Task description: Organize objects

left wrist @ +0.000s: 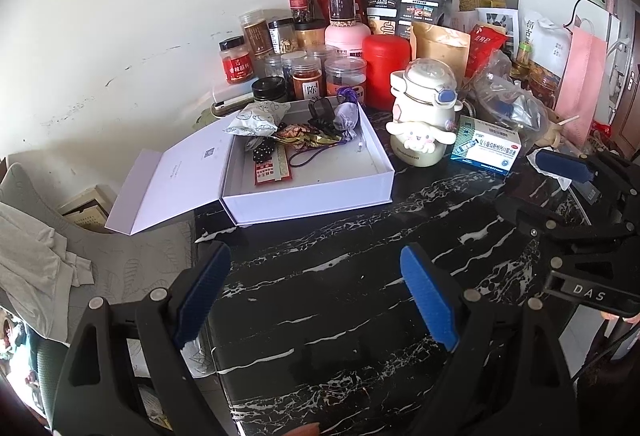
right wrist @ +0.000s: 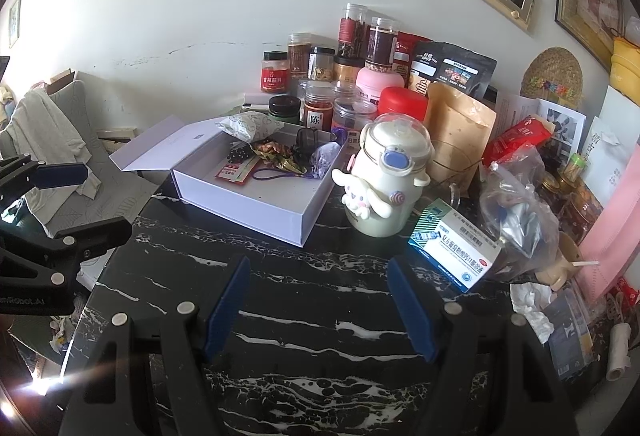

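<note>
A white box point(left wrist: 320, 191) with its lid flipped open to the left lies on the black marble table point(left wrist: 340, 276); it also shows in the right wrist view point(right wrist: 248, 205). It holds small items: a white packet point(left wrist: 256, 119), a red card point(left wrist: 272, 171), a purple cord and wrappers. A cream cartoon bottle point(left wrist: 424, 115) point(right wrist: 384, 183) stands right of the box. A blue-white medicine box point(left wrist: 486, 147) point(right wrist: 456, 256) lies beside it. My left gripper point(left wrist: 316, 292) is open and empty above the table's front. My right gripper point(right wrist: 320, 304) is open and empty too.
Several jars point(left wrist: 308, 47), a red canister point(left wrist: 386, 71), pouches point(left wrist: 408, 11) and a brown bag point(left wrist: 440, 43) crowd the back by the wall. A clear plastic bag point(right wrist: 516, 211), a pink mask point(right wrist: 612, 228) and tissue point(right wrist: 532, 300) lie at the right. A chair with cloth point(left wrist: 44, 252) stands left of the table.
</note>
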`<action>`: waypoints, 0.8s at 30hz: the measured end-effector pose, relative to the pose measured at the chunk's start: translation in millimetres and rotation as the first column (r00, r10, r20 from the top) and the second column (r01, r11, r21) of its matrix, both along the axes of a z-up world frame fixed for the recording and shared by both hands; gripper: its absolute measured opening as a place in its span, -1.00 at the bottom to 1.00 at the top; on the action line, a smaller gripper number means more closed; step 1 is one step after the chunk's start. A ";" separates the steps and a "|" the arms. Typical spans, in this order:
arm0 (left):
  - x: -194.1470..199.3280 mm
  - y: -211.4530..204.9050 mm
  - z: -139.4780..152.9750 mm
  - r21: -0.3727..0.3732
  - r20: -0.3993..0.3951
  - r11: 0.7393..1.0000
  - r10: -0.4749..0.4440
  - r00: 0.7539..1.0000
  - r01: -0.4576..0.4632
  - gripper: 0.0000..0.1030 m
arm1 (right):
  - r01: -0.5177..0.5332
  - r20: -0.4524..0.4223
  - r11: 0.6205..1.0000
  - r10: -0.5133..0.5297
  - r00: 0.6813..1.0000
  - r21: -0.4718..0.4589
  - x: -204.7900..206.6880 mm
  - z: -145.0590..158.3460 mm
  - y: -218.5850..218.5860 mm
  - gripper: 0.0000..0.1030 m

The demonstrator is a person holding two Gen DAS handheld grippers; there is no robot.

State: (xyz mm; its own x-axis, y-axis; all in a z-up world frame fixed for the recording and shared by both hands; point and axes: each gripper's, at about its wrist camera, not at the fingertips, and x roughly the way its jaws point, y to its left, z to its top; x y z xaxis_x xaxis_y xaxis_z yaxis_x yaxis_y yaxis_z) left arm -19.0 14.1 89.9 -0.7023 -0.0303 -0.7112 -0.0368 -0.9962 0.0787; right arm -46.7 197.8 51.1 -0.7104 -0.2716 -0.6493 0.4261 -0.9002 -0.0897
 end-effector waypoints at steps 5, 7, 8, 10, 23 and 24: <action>0.6 0.5 -0.4 0.004 0.001 1.000 -0.006 1.000 0.006 0.67 | 0.002 0.005 1.000 -0.002 1.000 0.002 -0.7 -0.8 0.1 0.39; 1.0 0.0 -0.7 0.012 0.003 1.000 -0.009 1.000 0.009 0.67 | 0.002 0.005 1.000 -0.002 1.000 0.003 -0.6 -1.1 -0.1 0.39; 1.0 -0.3 -0.8 0.013 0.003 1.000 -0.010 1.000 0.010 0.67 | 0.002 0.005 1.000 -0.002 1.000 0.003 -0.6 -1.1 -0.1 0.39; 0.9 -0.3 -1.1 0.006 0.004 1.000 -0.008 1.000 0.008 0.67 | 0.003 0.005 1.000 -0.003 1.000 0.004 -0.5 -1.1 -0.4 0.39; 0.0 1.7 -4.3 0.002 0.017 1.000 -0.007 1.000 0.007 0.67 | 0.005 0.009 1.000 -0.005 1.000 0.009 -2.6 -3.5 3.7 0.39; -0.3 1.9 -5.1 0.002 0.018 1.000 -0.006 1.000 0.006 0.67 | 0.005 0.009 1.000 -0.005 1.000 0.010 -2.6 -3.5 3.6 0.39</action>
State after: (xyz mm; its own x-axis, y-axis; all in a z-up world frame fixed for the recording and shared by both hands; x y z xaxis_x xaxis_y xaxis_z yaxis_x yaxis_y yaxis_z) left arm -19.4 16.0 84.8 -0.6896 -0.0250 -0.7237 -0.0440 -0.9961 0.0764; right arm -49.3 201.4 47.6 -0.7056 -0.2617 -0.6585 0.4225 -0.9014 -0.0946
